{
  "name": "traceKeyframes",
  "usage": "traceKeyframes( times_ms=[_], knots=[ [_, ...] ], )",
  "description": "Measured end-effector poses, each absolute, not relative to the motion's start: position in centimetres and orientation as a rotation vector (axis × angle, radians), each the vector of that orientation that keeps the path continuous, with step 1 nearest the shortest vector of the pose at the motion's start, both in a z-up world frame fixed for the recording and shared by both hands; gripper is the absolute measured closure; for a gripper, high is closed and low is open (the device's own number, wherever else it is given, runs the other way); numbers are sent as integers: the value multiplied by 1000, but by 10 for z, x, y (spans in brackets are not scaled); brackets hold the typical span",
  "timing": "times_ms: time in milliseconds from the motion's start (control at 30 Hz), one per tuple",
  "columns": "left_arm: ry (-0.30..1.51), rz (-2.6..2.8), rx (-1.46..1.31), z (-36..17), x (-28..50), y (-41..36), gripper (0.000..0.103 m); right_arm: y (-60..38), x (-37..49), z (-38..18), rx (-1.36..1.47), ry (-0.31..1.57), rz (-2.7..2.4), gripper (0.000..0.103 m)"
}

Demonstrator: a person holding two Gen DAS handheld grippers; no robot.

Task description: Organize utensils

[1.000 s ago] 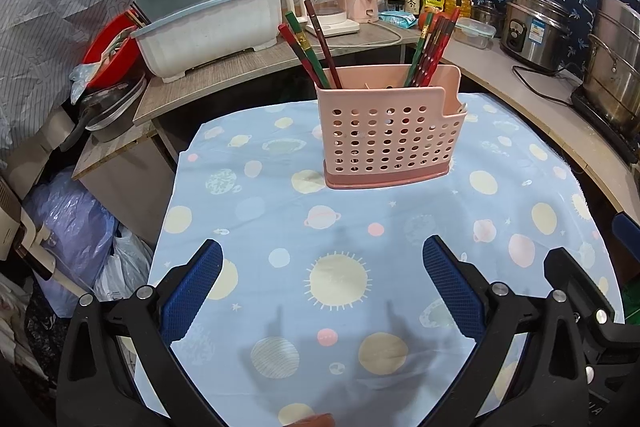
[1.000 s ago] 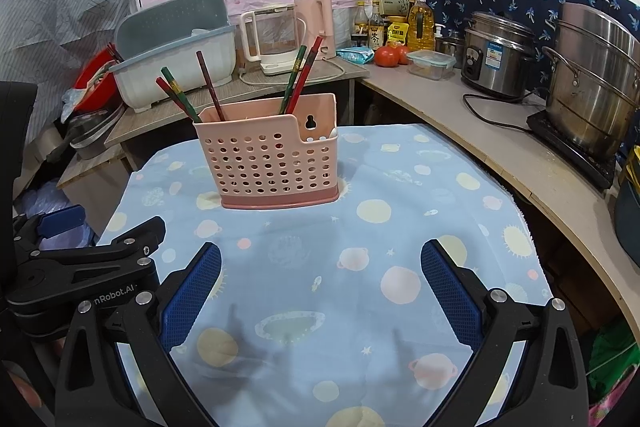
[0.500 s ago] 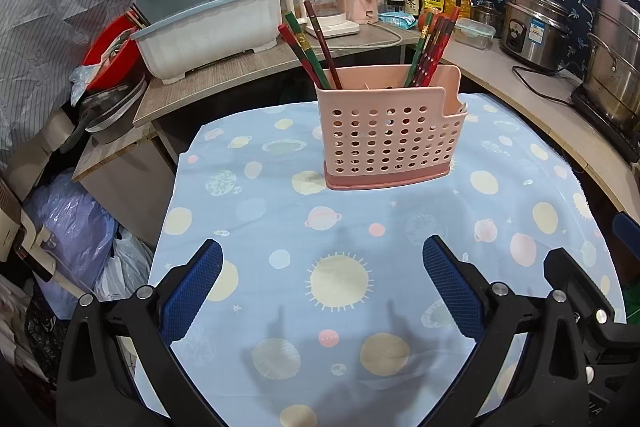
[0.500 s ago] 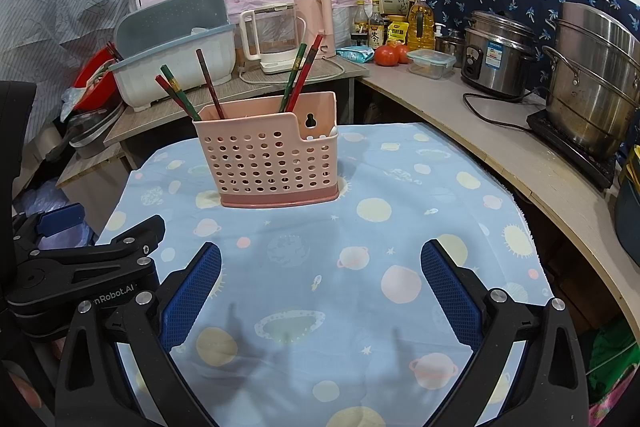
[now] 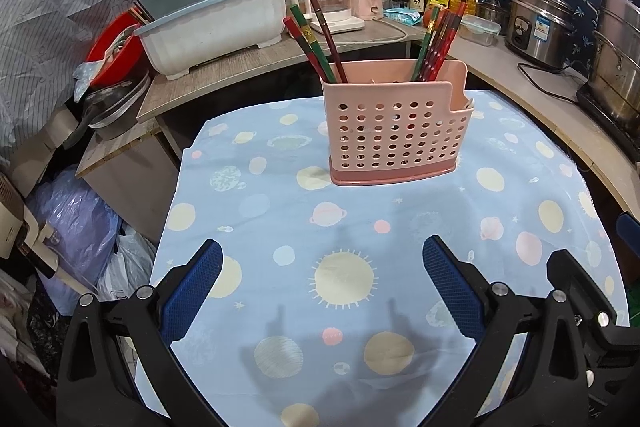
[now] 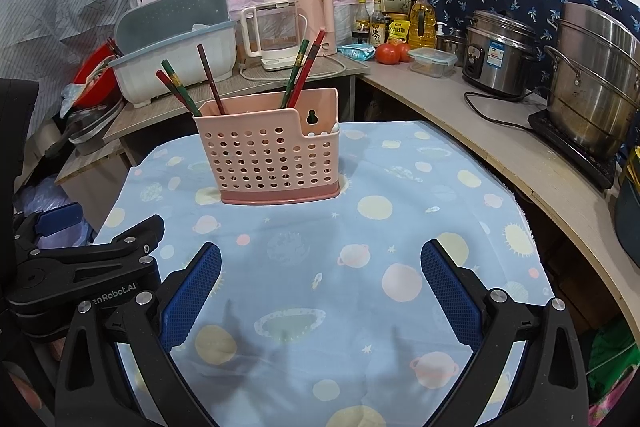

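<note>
With both the left hand-held gripper (image 5: 322,281) and right hand-held gripper (image 6: 320,281) spread wide and empty, reaching ahead could tip the light pink caddy (image 5: 394,135) or knock its leaning chopsticks (image 5: 316,43).

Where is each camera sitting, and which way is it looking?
Left wrist: sits on the left gripper, looks forward over the blue planet-print tablecloth at the pink perforated plastic utensil holder; its blue-padded fingers show, and part of the right gripper at the right edge.
Right wrist: sits on the right gripper, faces the same holder; the left gripper shows at left.
Shared: holder, red and green chopsticks, tablecloth.
</note>
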State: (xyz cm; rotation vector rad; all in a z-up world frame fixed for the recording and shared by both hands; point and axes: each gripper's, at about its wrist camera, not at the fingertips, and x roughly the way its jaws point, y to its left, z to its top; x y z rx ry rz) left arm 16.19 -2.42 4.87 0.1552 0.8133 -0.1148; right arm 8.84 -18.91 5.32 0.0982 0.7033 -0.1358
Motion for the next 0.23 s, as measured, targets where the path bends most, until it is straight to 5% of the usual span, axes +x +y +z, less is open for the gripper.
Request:
traceKeyframes(
  times_ms=[233],
  knots=[
    [812, -109, 169, 47, 162, -26, 7, -190, 88, 52, 100, 706, -140, 6]
  ],
)
